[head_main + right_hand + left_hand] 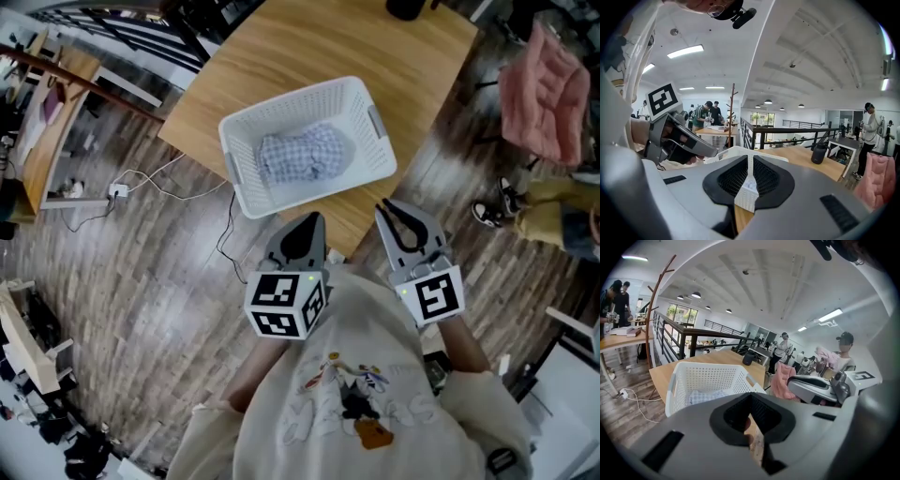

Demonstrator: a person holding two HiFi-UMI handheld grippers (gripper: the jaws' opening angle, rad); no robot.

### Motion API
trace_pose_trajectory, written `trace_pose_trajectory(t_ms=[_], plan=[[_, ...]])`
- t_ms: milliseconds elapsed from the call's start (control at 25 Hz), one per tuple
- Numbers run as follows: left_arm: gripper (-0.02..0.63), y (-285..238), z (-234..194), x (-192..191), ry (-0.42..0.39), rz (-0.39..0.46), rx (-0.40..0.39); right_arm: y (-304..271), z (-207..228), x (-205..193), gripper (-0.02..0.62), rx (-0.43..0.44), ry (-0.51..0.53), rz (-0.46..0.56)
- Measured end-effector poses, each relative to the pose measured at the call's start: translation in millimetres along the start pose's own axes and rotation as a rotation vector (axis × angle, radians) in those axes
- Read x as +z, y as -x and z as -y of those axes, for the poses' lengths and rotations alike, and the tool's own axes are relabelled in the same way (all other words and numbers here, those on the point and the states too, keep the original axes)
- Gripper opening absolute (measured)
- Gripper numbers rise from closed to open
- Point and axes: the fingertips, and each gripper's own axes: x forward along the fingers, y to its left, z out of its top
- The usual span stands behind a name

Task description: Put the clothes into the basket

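Near the perforated basket (287,101) of checked cloth (305,155), left gripper (313,221) and right gripper (386,212) show closed fingers.

The left gripper (750,397) fills the lower frame, its black-padded jaws drawn together with only a thin slit between them and nothing held. Just beyond stands a white perforated basket (710,378) on a pale wooden surface (663,373), with a blue checked cloth (707,396) lying inside. A black container (748,358) sits at the far end of the surface. To the right, the right gripper (792,383) shows side-on, with a pink garment (780,378) behind it.
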Motion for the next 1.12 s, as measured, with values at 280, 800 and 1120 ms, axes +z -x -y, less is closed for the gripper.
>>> trace_pose_trajectory(t_ms=[280, 800, 1120], plan=[[0.0, 24, 16, -29, 0.01, -0.028, -0.014, 33, -18, -17, 0.052, -0.029, -0.069, 0.008], [0.0, 78, 9, -55, -0.006, -0.054, -0.069, 39, -89, 0, 0.052, -0.019, -0.103, 0.043], [0.0, 139, -6, -78, -0.001, -0.017, -0.082, 61, -145, 4, 0.047, -0.054, -0.077, 0.015]])
